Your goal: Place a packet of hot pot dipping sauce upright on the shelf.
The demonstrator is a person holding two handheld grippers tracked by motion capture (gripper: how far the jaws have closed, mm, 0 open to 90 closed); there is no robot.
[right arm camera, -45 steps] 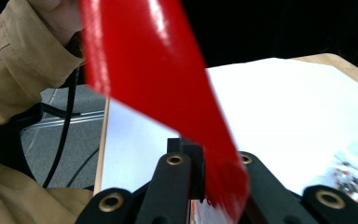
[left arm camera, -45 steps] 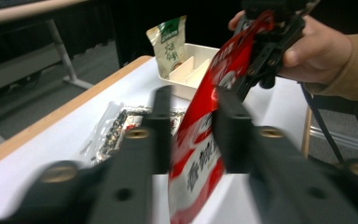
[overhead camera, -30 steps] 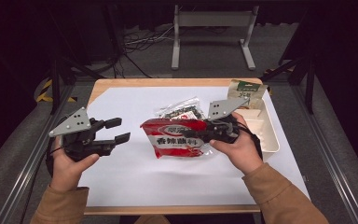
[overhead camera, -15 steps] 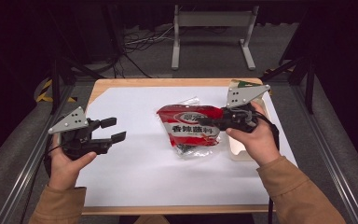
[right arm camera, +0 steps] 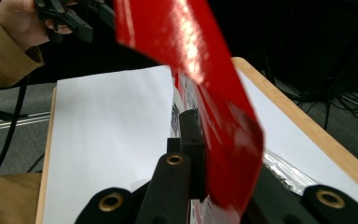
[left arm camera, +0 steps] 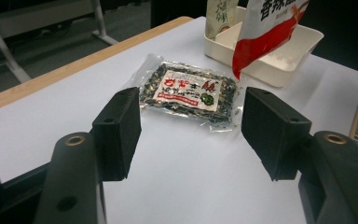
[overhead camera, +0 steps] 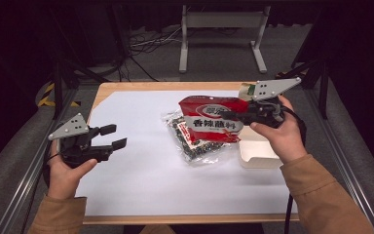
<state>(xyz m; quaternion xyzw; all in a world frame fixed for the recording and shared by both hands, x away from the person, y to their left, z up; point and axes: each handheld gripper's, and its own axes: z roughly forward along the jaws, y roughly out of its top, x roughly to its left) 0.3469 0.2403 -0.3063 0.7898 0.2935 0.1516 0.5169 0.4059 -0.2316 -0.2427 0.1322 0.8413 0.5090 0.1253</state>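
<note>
Right gripper (overhead camera: 231, 117) pinches the red snack bag (overhead camera: 213, 118) at its right edge, jaws pressed onto the film; in the right gripper view the red film (right arm camera: 200, 88) runs up from between the jaws toward the top of frame. Bag is lifted off the paper, sits right of centre in the high view, face to the camera, print upright. Long axis roughly horizontal in frame, free end points left, slightly sagging at the lower right corner. In the left gripper view its lower red corner (left arm camera: 261, 39) hangs at the top right, above the tray (left arm camera: 303, 44).

Clear seaweed packet (overhead camera: 195, 139) lies flat on the white sheet (overhead camera: 141, 175), just below and left of the red bag, partly overlapped by it in the high view. Its long axis runs diagonally, upper left to lower right. In the left gripper view it sits centre frame (left arm camera: 189, 91), label up, between the 2 jaws in the line of sight but well ahead of them.

Left gripper (overhead camera: 112, 137) hovers at the left of the frame, jaws spread, holding nothing, pointing right.

White tray (overhead camera: 255, 153) at the right edge of the sheet, under the right hand.

Versus 0.5 s ago: red bag is higher and further toward the upper right, which uncovers the seaweed packet. Right hand has risen with it. Left gripper about the same spot, same spread.
</note>
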